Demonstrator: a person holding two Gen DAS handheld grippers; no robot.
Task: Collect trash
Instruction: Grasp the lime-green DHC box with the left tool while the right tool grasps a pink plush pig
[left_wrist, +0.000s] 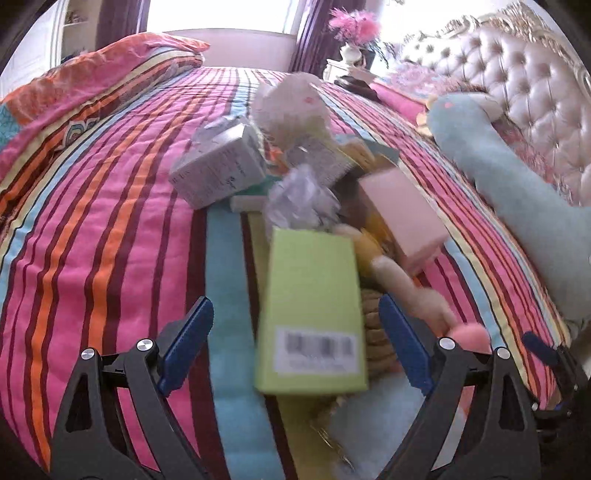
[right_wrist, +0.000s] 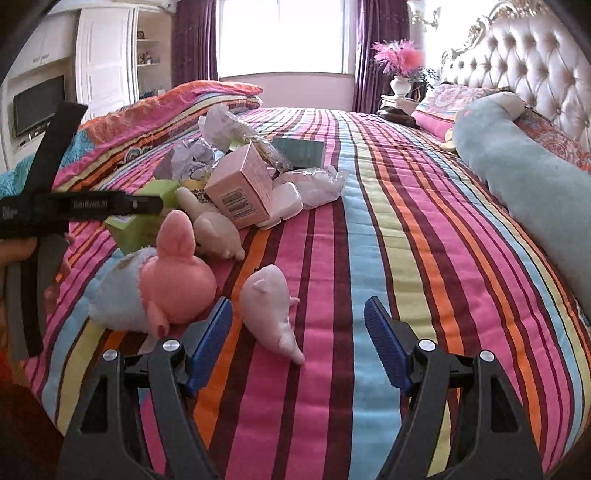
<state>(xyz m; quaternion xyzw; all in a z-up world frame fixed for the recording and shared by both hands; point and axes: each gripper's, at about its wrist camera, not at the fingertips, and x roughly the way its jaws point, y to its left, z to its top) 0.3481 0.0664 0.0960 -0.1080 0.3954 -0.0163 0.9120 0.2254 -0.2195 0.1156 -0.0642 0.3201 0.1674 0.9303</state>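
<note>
My left gripper (left_wrist: 295, 347) was spread around the green box (left_wrist: 312, 314); closing off-centre could push it away.

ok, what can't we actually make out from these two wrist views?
- Green cardboard box, left wrist view: motion-blurred; barcode label text unreadable, and contact with the left gripper unclear.
- The same box in the right wrist view: mostly hidden behind the black gripper body.
- Pile behind the pink cardboard box: overlapping items, not separable.
- Pink plush toy: face turned away.
- Right gripper: open, over bare bedspread.
</note>
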